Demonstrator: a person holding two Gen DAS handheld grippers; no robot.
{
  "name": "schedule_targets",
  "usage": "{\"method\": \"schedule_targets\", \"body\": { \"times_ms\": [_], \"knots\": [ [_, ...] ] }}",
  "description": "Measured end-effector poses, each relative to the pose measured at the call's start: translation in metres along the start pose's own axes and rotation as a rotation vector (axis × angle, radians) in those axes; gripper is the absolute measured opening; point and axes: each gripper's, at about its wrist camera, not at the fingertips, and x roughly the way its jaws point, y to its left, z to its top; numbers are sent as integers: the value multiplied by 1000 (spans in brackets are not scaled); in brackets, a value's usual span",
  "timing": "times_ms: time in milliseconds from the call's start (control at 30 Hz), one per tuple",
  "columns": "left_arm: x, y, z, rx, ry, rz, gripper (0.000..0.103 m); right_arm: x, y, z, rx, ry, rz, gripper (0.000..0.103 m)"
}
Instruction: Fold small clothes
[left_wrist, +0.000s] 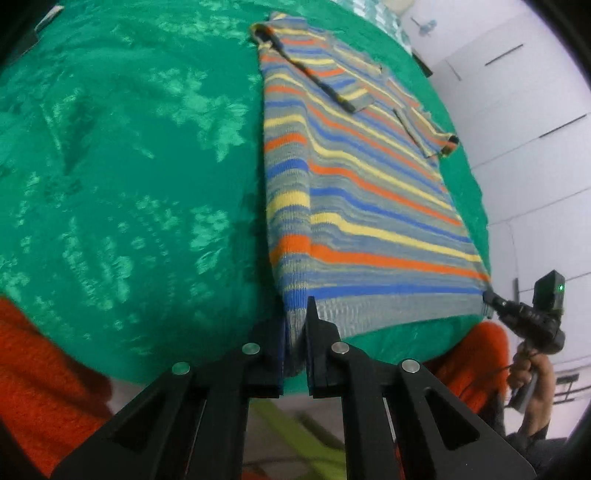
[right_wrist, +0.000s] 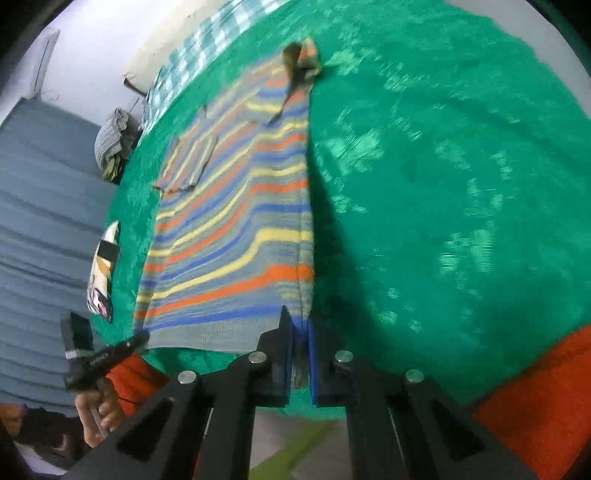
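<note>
While the striped sweater is laid flat on the green floral bedspread, its near hem is pinched at both bottom corners. Left gripper: fingers nearly closed, ribbed hem corner clamped between the blue pads. Right gripper: fingers nearly closed as well, the opposite hem corner held between them. Each gripper is also seen from the other's camera, tip touching the far hem corner: right one at the right in the left wrist view, left one at the lower left in the right wrist view, each gripped by a bare hand.

Sweater position: lengthwise along the bed, hem at the near edge, collar end toward the far edge. Both sleeves are folded in across the chest; one cuff is seen near the side edge of the bed. An orange fuzzy cover is visible under the bedspread at the near edge. A checked cloth lies at the far edge, and a bundle of striped fabric is seen just off the side edge. A printed packet rests at that same side edge. The right wrist view is motion-blurred.
</note>
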Motion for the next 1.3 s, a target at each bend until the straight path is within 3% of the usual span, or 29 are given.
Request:
{"method": "schedule_targets", "body": {
  "times_ms": [200,467,800,1033,1300],
  "knots": [
    [28,10,-1,-14,34,117,6,61,-16,-13,14,104,-102,6],
    [34,3,-3,2,15,147,6,60,-19,-15,-2,67,-126,6],
    [4,-2,-9,19,-65,147,6,43,-1,-30,-57,60,-184,6],
    [39,5,-7,32,25,228,6,65,-6,-35,-69,104,-233,6],
    [48,-2,-4,49,27,257,6,66,-13,-32,-71,96,-226,6]
  ]
}}
